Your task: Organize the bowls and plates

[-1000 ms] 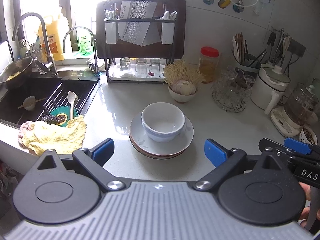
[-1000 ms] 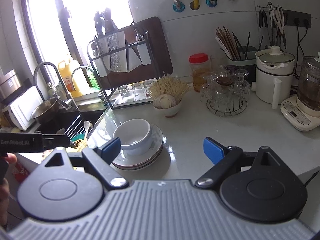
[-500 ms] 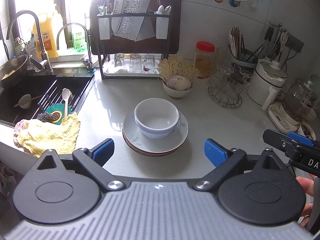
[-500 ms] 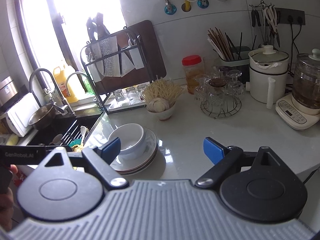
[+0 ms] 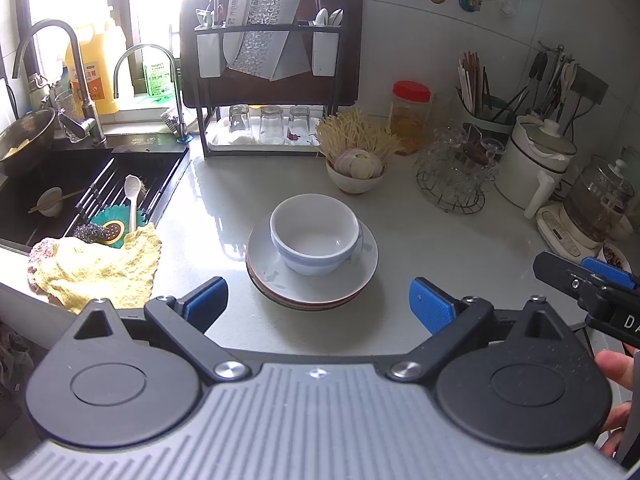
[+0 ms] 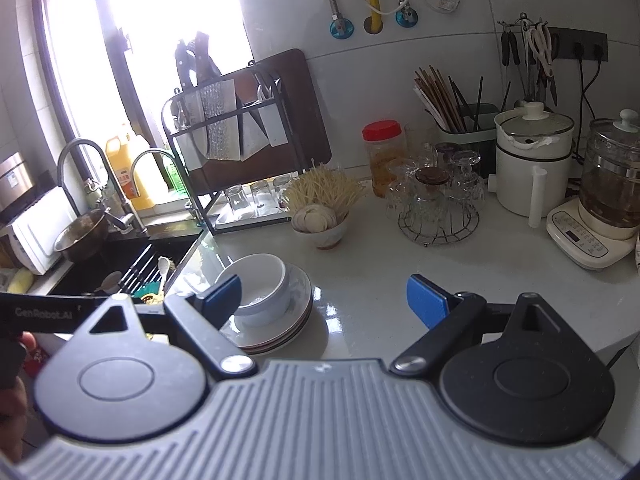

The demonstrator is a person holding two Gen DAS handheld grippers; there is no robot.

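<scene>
- Left gripper: jaws spread, empty; white bowl on stacked plates dead ahead, nearer.
- Right gripper: jaws spread, empty; bowl beyond left jaw.

A bowl sits on a stack of plates in the middle of the worktop. Behind it stands a small bowl of garlic, and behind that a rack with upturned glasses on its tray. The sink lies to the left, with a cloth on its near edge. A wire stand of glassware and a jar stand to the right. Both tools hang in front of the plates, the left tool straight before them, the right tool further right.
</scene>
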